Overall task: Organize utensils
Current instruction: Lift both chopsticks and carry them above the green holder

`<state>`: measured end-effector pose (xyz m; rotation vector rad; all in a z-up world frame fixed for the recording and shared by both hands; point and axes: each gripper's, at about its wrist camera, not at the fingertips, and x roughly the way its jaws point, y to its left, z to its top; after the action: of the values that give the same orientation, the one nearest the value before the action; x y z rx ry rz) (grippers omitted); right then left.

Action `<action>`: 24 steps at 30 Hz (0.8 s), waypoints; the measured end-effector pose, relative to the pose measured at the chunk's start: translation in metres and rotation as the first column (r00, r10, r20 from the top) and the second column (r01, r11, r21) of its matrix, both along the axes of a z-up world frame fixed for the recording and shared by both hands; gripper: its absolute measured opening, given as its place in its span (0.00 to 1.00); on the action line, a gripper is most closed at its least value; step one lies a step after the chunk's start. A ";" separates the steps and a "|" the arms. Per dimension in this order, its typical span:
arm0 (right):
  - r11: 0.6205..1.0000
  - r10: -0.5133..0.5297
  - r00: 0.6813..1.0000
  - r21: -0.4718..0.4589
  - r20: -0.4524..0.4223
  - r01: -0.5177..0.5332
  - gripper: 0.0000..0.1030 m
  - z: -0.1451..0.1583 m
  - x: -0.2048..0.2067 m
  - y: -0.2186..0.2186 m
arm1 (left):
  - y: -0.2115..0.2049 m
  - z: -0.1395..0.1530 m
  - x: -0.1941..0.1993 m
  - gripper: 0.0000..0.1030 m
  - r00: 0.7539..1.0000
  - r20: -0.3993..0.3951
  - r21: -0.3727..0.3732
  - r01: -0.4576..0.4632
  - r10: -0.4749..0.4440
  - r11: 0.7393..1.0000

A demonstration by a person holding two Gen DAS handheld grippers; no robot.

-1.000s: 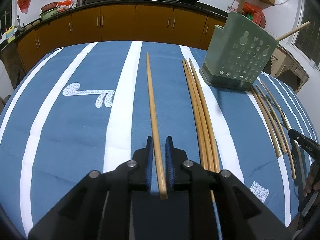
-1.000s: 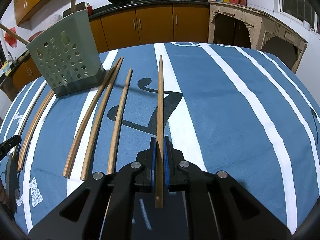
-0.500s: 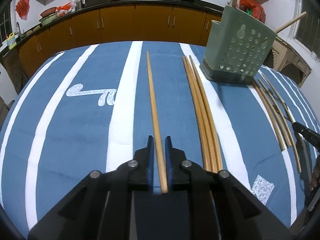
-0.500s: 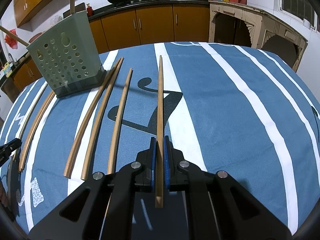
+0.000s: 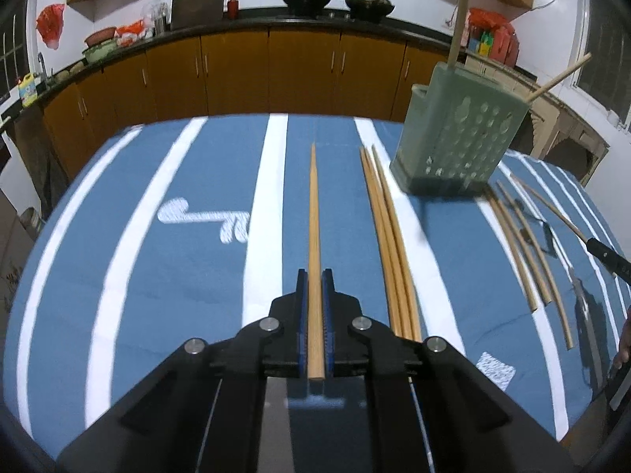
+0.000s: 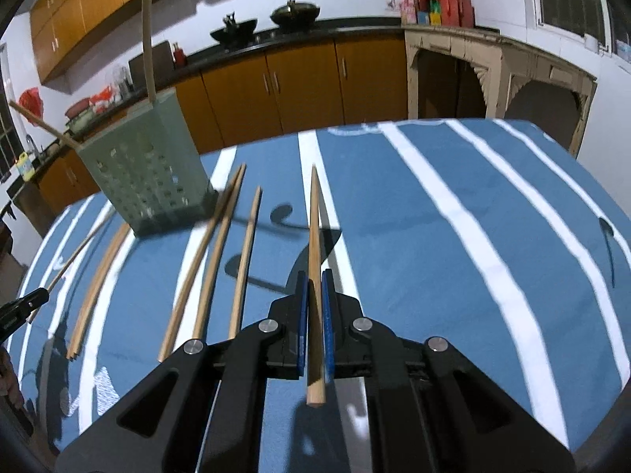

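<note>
My left gripper (image 5: pixel 314 276) is shut on a wooden chopstick (image 5: pixel 314 213) that points forward, lifted above the blue striped cloth. My right gripper (image 6: pixel 314 276) is shut on another wooden chopstick (image 6: pixel 314 228), also lifted. A green perforated utensil holder (image 5: pixel 453 142) stands on the table with two sticks in it; it also shows in the right wrist view (image 6: pixel 146 169). Three chopsticks (image 5: pixel 388 236) lie beside the left-held one. Several more (image 5: pixel 528 244) lie right of the holder. In the right wrist view loose chopsticks (image 6: pixel 213 252) lie left of my gripper.
The table carries a blue cloth with white stripes (image 5: pixel 157 216). Orange kitchen cabinets (image 5: pixel 236 75) and a counter with woks run along the back. The right gripper's tip (image 5: pixel 609 256) shows at the left view's right edge, and the left gripper's tip (image 6: pixel 23 303) at the right view's left edge.
Both grippers have risen with their chopsticks, which now hang above the cloth and cast shadows. The holder and loose chopsticks have not moved.
</note>
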<state>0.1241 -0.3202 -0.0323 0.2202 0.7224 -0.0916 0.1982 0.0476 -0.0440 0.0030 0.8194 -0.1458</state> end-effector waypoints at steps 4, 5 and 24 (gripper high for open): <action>1.000 -0.005 0.999 0.005 0.040 0.005 0.08 0.012 -0.003 -0.002 | 0.002 0.016 -0.005 0.08 0.999 0.037 -0.008 0.001 -0.001 1.000; 1.000 -0.007 0.999 0.006 0.054 0.007 0.08 0.016 -0.004 -0.002 | 0.003 0.021 -0.007 0.08 0.999 0.054 -0.012 0.000 0.001 1.000; 1.000 -0.026 0.968 0.005 0.248 0.026 0.08 0.071 -0.009 -0.010 | 0.010 0.106 -0.011 0.08 0.953 0.299 -0.068 -0.034 0.053 0.997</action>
<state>0.1147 -0.3300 0.0392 0.2385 0.4698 -0.0865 0.1873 0.0576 0.0621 -0.0506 0.5098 -0.1253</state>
